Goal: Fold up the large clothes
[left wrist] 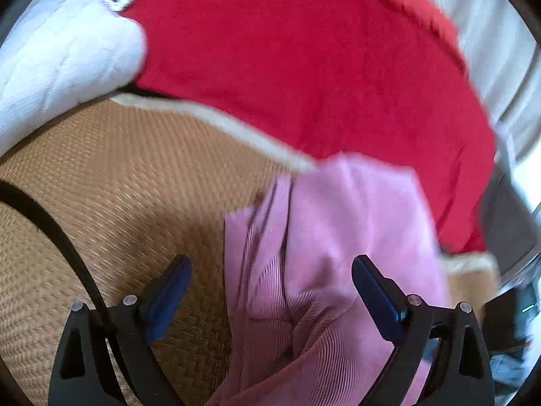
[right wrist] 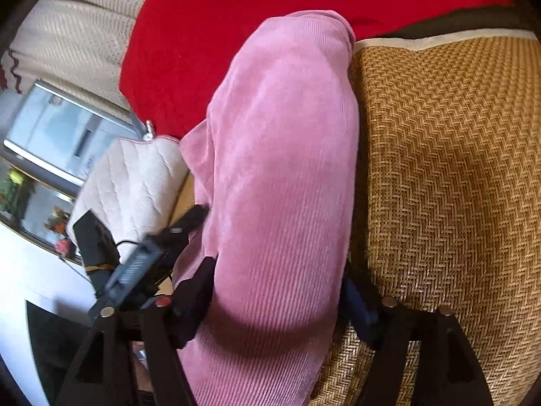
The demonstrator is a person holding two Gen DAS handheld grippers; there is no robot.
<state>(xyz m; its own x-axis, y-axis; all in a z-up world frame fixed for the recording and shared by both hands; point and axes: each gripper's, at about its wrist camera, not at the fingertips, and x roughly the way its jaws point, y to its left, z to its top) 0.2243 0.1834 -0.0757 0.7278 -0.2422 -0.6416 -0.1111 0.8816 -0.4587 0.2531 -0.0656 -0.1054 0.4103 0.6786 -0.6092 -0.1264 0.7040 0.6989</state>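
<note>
A pink corduroy garment (right wrist: pixel 284 155) lies folded into a long strip on a woven straw mat (right wrist: pixel 446 169), its far end resting on a red cloth (right wrist: pixel 203 34). My right gripper (right wrist: pixel 277 296) straddles the near part of the strip, jaws wide, with the fabric bulging between the fingers but not pinched. In the left wrist view, which is blurred, the pink garment (left wrist: pixel 338 223) lies creased under my left gripper (left wrist: pixel 272 280). That gripper is open, and its blue pads (left wrist: pixel 175 280) stand clear of the cloth.
A red cloth (left wrist: pixel 287 67) covers the far side of the mat (left wrist: pixel 118 176). A white quilted cushion (left wrist: pixel 67 57), (right wrist: pixel 135 176) sits at the mat's edge. A black cable (left wrist: pixel 61 237) crosses the mat. A black device (right wrist: pixel 135 264) is beside the garment.
</note>
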